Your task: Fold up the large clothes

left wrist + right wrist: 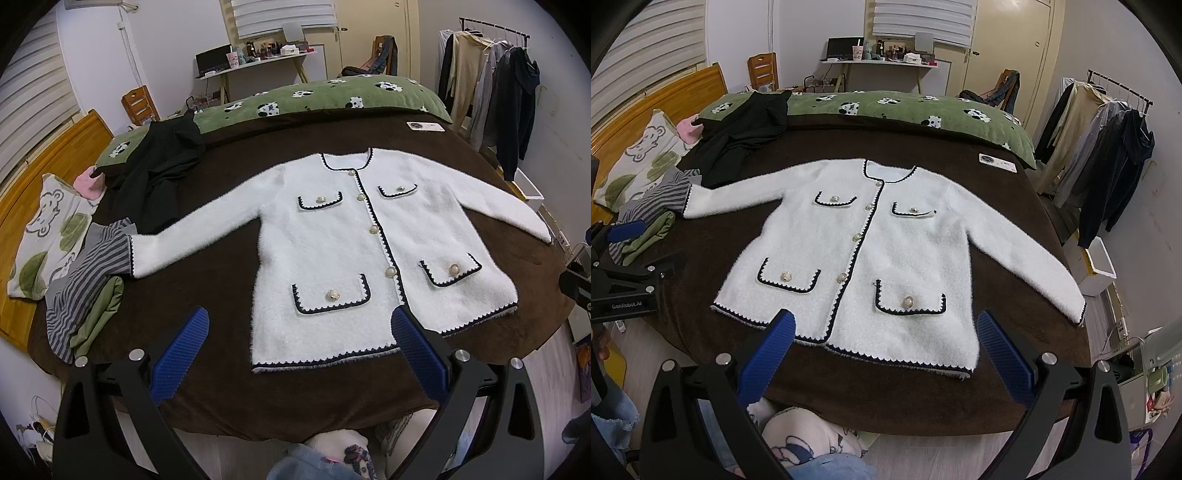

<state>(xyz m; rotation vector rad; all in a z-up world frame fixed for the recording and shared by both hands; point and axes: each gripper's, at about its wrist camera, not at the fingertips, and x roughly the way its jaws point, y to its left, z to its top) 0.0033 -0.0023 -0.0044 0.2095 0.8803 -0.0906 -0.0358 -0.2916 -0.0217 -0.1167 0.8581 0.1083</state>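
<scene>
A white fuzzy cardigan (332, 236) with navy trim, pearl buttons and several pockets lies flat, front up, sleeves spread, on the brown bed cover (221, 391). It also shows in the right wrist view (886, 251). My left gripper (301, 350) is open and empty, hovering above the cardigan's hem near the bed's front edge. My right gripper (884, 350) is open and empty above the hem, a little to the right. The left gripper also shows at the left edge of the right wrist view (626, 254).
A black garment (159, 173) lies at the back left. Striped and green clothes (86, 295) are piled by the left sleeve. A green cow-print duvet (314, 98) runs along the far side. A white card (424, 126) lies beyond the collar. A clothes rack (495, 92) stands right.
</scene>
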